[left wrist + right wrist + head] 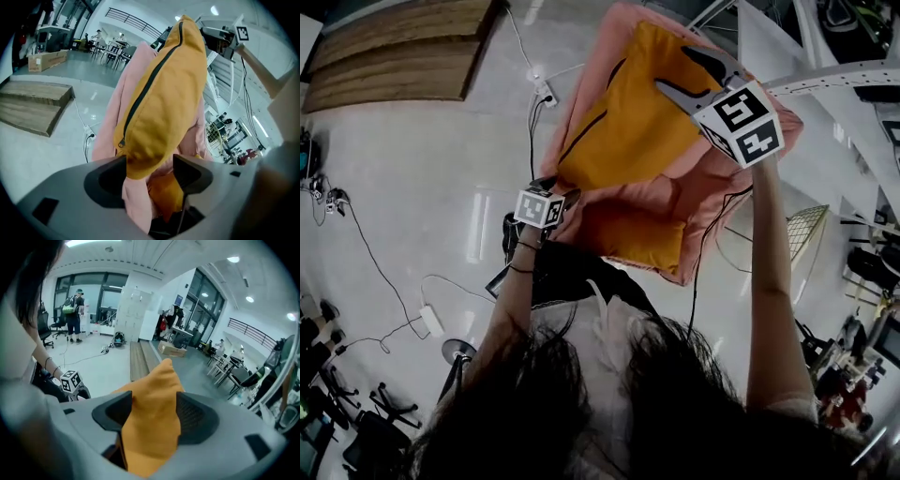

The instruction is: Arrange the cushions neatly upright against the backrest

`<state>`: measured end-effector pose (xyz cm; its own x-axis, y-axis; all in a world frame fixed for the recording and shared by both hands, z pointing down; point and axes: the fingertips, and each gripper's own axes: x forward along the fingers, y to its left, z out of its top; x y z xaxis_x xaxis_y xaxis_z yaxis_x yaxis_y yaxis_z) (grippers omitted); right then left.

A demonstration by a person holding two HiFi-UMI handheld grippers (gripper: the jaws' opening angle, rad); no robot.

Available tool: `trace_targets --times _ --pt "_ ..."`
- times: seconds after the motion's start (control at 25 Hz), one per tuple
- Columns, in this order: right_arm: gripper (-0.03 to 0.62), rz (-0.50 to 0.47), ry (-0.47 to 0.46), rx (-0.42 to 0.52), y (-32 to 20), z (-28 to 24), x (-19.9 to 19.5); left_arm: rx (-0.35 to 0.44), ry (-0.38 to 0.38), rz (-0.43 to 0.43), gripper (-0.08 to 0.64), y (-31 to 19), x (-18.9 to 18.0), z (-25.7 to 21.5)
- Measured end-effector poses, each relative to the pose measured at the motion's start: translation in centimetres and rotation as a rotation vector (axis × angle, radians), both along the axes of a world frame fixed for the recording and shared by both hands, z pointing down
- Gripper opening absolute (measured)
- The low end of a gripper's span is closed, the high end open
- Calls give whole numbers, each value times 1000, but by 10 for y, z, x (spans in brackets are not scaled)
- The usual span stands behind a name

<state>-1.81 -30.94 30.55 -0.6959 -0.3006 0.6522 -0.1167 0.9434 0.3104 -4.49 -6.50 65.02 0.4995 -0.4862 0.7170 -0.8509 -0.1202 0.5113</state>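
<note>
An orange cushion [628, 112] with a dark zipper stands upright against the back of a pink armchair [712, 178]. My left gripper [567, 194] is at its lower left corner. In the left gripper view that corner [164, 93] lies between wide jaws [149, 176], with slack on the right side. My right gripper [689, 77] is at the top right corner. In the right gripper view the orange corner [150, 418] fills the gap of the wide jaws [152, 413]. A second orange cushion [633, 234] lies on the seat below.
A power strip with cables [546, 94] lies on the glossy floor left of the chair. A wooden platform [394, 47] is at far left. A white metal frame [825, 75] and a wire rack [802, 230] stand right. A person [72, 310] stands far off.
</note>
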Motion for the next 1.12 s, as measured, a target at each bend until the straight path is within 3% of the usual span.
trace_targets --times 0.2,0.4,0.64,0.8,0.96,1.12 --pt "274 35 58 49 -22 19 -23 20 1 -73 304 -16 5 7" --pt "141 50 90 109 -19 30 -21 2 47 -102 301 -18 3 16" --pt "67 125 1 89 -11 21 -4 16 20 -63 175 -12 0 8" --pt "53 211 -118 0 -6 3 20 28 19 -70 80 -11 1 -11" --pt "48 306 -259 -90 6 -21 51 62 31 -110 55 -4 -5 -34" --pt "44 395 -362 -84 14 -44 89 131 -16 -93 44 -8 -16 -66"
